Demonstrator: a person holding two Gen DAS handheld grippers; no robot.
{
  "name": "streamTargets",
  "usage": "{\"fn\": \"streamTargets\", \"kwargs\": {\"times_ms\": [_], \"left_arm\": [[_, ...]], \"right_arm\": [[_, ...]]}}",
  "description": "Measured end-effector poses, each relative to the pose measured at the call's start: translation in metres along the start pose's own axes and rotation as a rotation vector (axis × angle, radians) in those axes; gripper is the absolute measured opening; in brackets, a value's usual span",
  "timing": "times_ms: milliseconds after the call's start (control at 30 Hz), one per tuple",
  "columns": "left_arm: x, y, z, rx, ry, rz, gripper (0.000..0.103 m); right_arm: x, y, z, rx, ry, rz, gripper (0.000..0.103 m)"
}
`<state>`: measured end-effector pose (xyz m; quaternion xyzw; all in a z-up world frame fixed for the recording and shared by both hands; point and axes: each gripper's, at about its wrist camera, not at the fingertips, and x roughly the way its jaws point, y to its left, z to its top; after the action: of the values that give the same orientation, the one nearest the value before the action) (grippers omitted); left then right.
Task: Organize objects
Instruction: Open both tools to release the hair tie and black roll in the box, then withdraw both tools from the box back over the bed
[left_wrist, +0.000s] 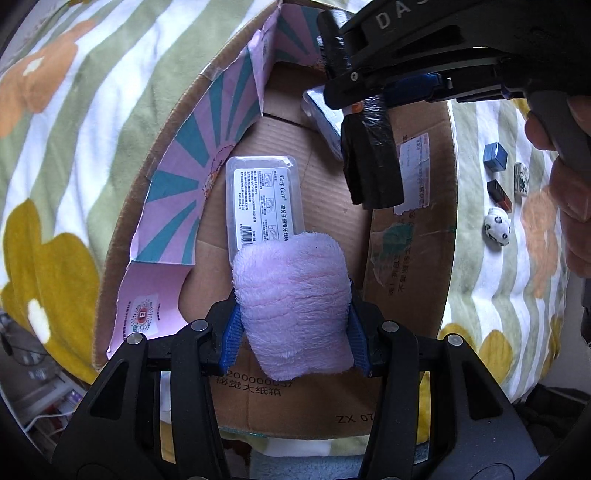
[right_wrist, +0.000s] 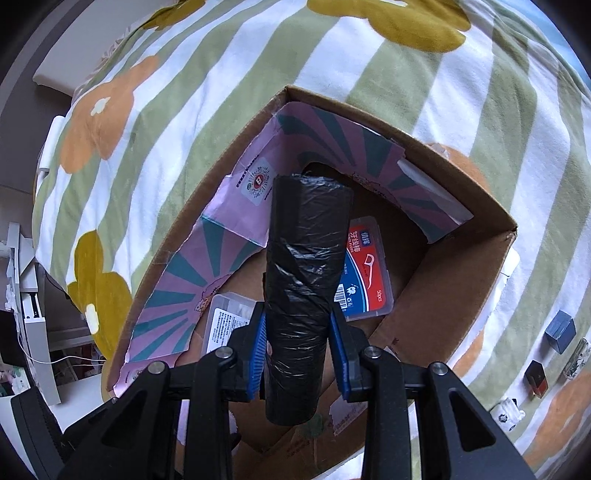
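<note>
My left gripper (left_wrist: 293, 325) is shut on a rolled pink fluffy towel (left_wrist: 293, 295) and holds it over the open cardboard box (left_wrist: 413, 236). My right gripper (right_wrist: 298, 345) is shut on a black roll of plastic bags (right_wrist: 304, 288), also above the box (right_wrist: 461, 280). The right gripper and its black roll (left_wrist: 371, 162) show at the top right of the left wrist view. In the box lie a clear floss-pick case (left_wrist: 264, 195), label side up, and a red-and-blue floss-pick case (right_wrist: 367, 273).
A pink-and-teal paper liner (left_wrist: 192, 184) lines the box's wall. The box sits on a green-and-white striped floral blanket (right_wrist: 221, 74). Beside the box on the blanket lie a blue cube (left_wrist: 495, 156), a dark red block (left_wrist: 499, 192), a small patterned tile (left_wrist: 521, 179) and a white figurine (left_wrist: 498, 229).
</note>
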<state>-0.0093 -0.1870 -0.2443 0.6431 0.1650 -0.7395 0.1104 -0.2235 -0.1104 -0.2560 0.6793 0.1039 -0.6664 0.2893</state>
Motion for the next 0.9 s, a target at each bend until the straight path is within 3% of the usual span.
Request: {"fn": "streamTargets", "kwargs": {"times_ms": [33,67,100,133,167,200,333,900], "left_arm": [[-0.001,0.000,0.000,0.005,-0.002,-0.001,0.045],[-0.002,-0.001,-0.001,0.006,-0.012,0.000,0.045],[-0.004,-0.001,-0.001,0.007,-0.023,0.001,0.049],[-0.005,-0.001,-0.001,0.009,-0.028,-0.002,0.053],[-0.006,-0.002,-0.001,0.010,-0.030,-0.007,0.073],[-0.007,-0.002,-0.001,0.008,-0.032,-0.013,0.103],[-0.016,-0.002,-0.003,-0.006,-0.060,-0.052,0.103],[-0.038,0.007,-0.008,-0.033,-0.096,-0.057,0.103]], "right_arm": [[0.002,0.001,0.001,-0.008,0.011,-0.003,0.031],[0.004,0.003,0.002,-0.018,0.021,-0.004,0.040],[0.004,0.003,0.002,-0.024,0.023,0.002,0.062],[0.005,0.004,0.002,-0.029,0.019,0.012,0.076],[0.004,0.004,0.003,-0.032,0.011,0.015,0.096],[0.003,0.004,0.003,-0.033,-0.001,0.009,0.102],[-0.001,0.000,0.001,-0.021,-0.034,0.005,0.102],[-0.024,0.005,-0.009,-0.012,-0.079,-0.017,0.102]]}}
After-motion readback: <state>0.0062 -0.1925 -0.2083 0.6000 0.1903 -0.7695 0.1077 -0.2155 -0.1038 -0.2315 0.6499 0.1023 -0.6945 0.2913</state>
